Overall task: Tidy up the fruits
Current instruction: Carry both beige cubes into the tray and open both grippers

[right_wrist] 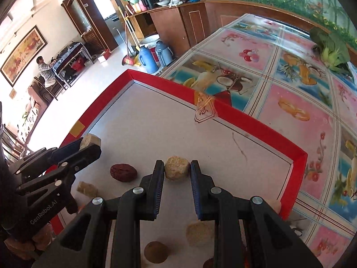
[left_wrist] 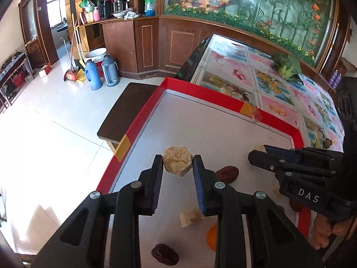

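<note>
The left tool, marked "GenRobot.AI", clasps a tan chunk; the right tool, marked "DAS", clasps another tan chunk.

A pale tiled floor reflects strong daylight from a window beyond a doorway, and dark wood cabinetry runs along the far wall beneath a glass panel painted with bamboo and orange flowers. Two blue thermos flasks and a broom stand at the cabinet base, beside a low dark bench. A framed painting hangs on the left wall above a seated person, and the surface carries a fruit-patterned cloth.
</note>
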A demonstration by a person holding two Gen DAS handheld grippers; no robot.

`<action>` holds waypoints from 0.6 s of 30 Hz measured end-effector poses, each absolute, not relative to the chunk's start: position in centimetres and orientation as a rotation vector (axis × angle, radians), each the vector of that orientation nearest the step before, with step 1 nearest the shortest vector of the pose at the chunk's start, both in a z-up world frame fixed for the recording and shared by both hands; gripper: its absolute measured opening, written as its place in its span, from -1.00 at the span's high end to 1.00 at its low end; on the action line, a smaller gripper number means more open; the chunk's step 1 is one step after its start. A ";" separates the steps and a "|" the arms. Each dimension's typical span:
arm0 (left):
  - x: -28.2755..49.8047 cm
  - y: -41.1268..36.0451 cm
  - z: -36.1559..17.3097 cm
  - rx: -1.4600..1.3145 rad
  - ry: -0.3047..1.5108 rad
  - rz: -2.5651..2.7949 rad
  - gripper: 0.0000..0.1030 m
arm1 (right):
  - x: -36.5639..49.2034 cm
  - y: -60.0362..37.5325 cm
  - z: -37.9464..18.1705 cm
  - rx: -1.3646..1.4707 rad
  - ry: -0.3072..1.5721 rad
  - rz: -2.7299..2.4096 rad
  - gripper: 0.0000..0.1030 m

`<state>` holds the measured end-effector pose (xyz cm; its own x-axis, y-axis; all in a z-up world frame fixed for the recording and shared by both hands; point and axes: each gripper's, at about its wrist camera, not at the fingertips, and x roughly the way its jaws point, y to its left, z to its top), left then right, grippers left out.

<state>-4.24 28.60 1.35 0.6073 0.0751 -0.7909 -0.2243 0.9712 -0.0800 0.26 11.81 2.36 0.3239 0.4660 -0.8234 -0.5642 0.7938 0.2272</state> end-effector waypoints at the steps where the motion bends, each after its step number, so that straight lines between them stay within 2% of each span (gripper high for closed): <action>1: -4.2 28.5 1.2 -0.177 0.908 0.173 0.43 | 0.2 11.8 2.4 -0.112 1.038 0.678 0.57; 18: -3.8 28.2 0.2 -0.146 0.956 0.183 0.43 | 0.2 12.1 2.3 -0.116 1.024 0.673 0.56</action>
<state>-3.78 28.21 0.21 0.5631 0.0901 -0.8215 -0.2192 0.9747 -0.0433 0.19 12.10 2.30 0.3393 0.4633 -0.8186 -0.5682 0.7945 0.2142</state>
